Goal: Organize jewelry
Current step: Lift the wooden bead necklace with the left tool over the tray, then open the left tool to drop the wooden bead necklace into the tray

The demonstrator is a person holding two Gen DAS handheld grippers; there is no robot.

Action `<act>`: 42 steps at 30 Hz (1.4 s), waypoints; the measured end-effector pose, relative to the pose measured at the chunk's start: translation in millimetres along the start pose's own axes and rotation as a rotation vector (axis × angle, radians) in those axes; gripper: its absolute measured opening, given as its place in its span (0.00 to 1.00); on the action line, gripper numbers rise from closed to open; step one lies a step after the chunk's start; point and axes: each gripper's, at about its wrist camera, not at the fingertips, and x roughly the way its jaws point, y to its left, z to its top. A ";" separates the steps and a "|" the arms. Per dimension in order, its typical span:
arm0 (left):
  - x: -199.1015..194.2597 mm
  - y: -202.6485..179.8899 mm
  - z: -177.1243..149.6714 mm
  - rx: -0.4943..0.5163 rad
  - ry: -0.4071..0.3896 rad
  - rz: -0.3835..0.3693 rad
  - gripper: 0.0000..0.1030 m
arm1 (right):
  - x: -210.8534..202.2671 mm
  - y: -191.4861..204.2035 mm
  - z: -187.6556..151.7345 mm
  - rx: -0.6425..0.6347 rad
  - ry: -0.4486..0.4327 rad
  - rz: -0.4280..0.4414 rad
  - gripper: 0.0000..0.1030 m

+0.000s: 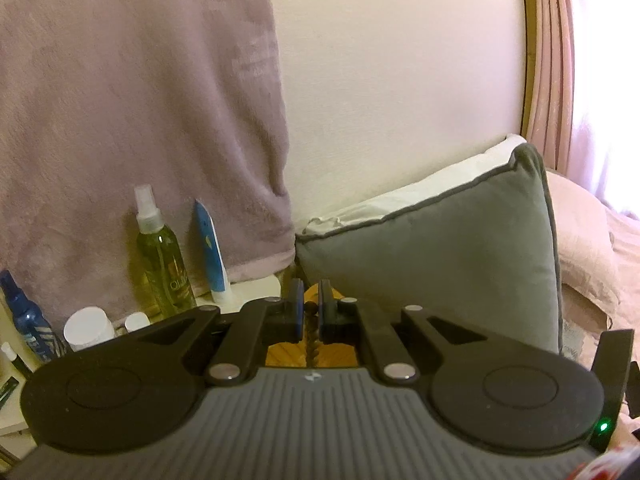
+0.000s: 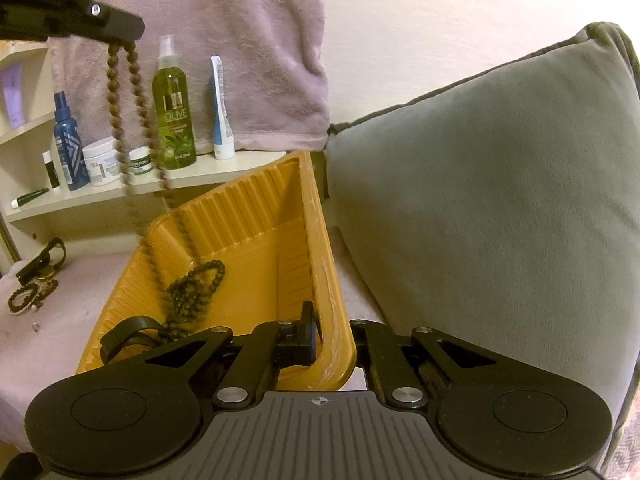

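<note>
From the left wrist, our left gripper point(image 1: 309, 312) has its blue-padded fingers point(image 1: 297, 312) nearly together, pinching a strand of brown wooden beads point(image 1: 311, 340) that hangs above the ribbed yellow plastic tray point(image 1: 285, 350).

From the right wrist, our right gripper point(image 2: 320, 344) clamps the tray's point(image 2: 256, 248) near right rim; its outer finger is hidden, so we judge the grip probable. The brown strand point(image 2: 136, 92) dangles from the left gripper point(image 2: 120, 32) into the tray's left side, blurred lower down. A dark bead necklace point(image 2: 196, 292) lies inside the tray; a bead bracelet point(image 2: 24, 298) rests left of the tray.
</note>
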 end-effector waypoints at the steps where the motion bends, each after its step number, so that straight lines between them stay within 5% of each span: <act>1: 2.2 0.8 -2.2 -0.003 0.004 0.000 0.06 | 0.1 0.0 0.0 0.000 0.000 0.000 0.05; 23: 31.9 8.0 -42.7 -0.103 0.082 0.011 0.06 | 1.9 -3.0 -0.9 0.017 0.009 0.003 0.05; 29: 29.7 8.9 -44.1 -0.107 0.075 0.016 0.26 | 3.1 -2.4 -0.3 0.018 0.011 0.002 0.05; 42: -25.8 51.5 -66.1 -0.199 -0.001 0.135 0.30 | 2.0 -3.5 -1.2 0.017 0.014 0.005 0.05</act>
